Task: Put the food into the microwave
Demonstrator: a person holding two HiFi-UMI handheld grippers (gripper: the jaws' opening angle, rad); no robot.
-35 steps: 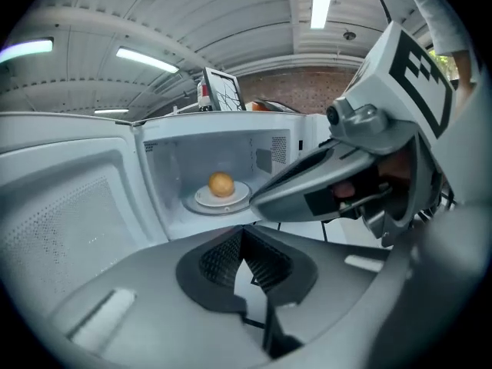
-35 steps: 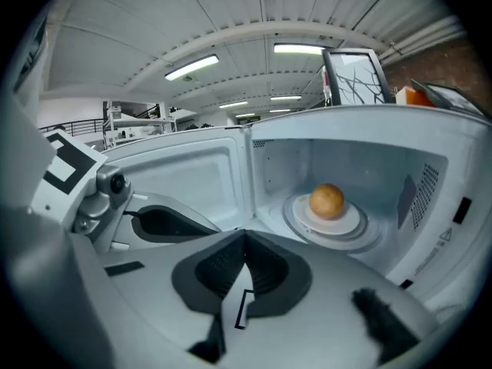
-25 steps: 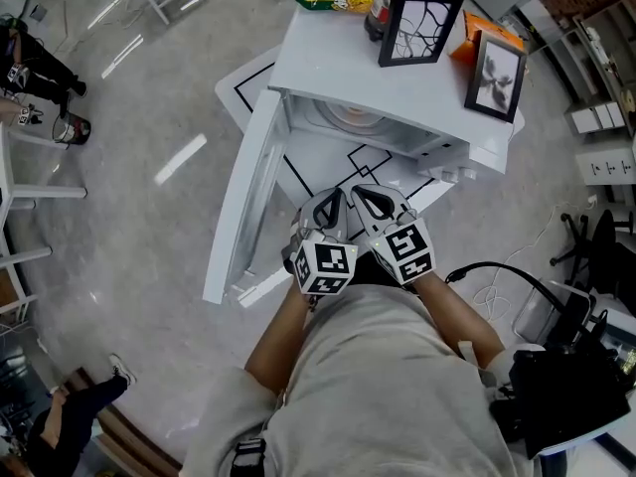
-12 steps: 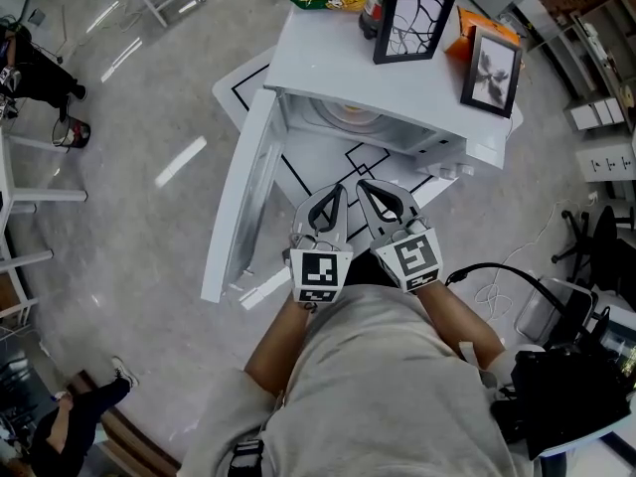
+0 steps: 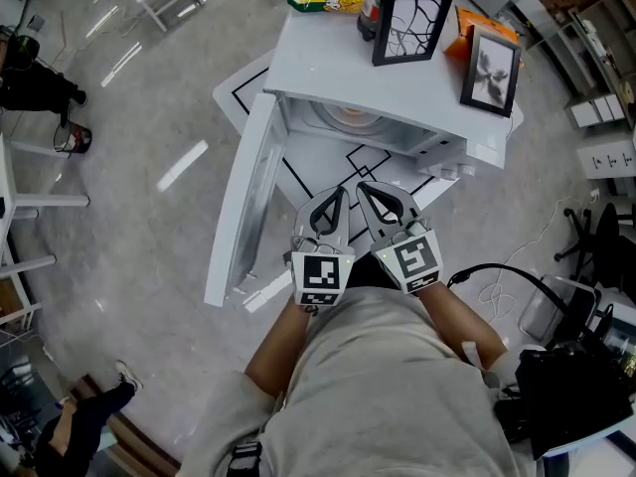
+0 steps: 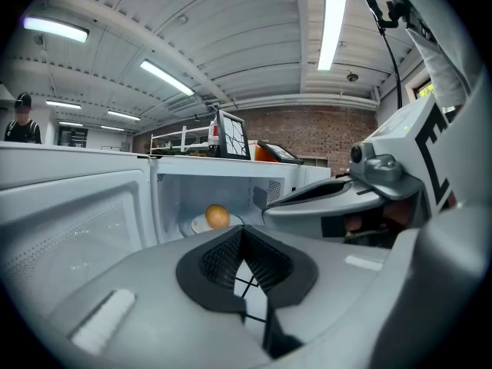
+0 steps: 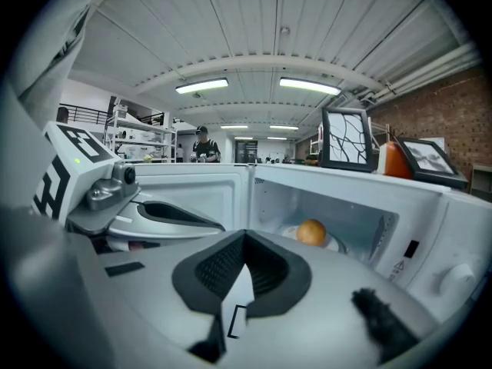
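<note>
The person wore a pale grey short-sleeved shirt [image 5: 388, 386]. The left tongs [image 5: 336, 195] and right tongs [image 5: 366, 191] were light grey with black ribbed pads, each bearing black-and-white marker cubes [image 5: 320, 277].

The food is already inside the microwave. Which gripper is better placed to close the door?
Left, likely. The door hangs open on the left, and the left gripper is nearer it than the right gripper. Both are shut and empty.

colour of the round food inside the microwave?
Orange-tan. The round food shows best in the right gripper view.
</note>
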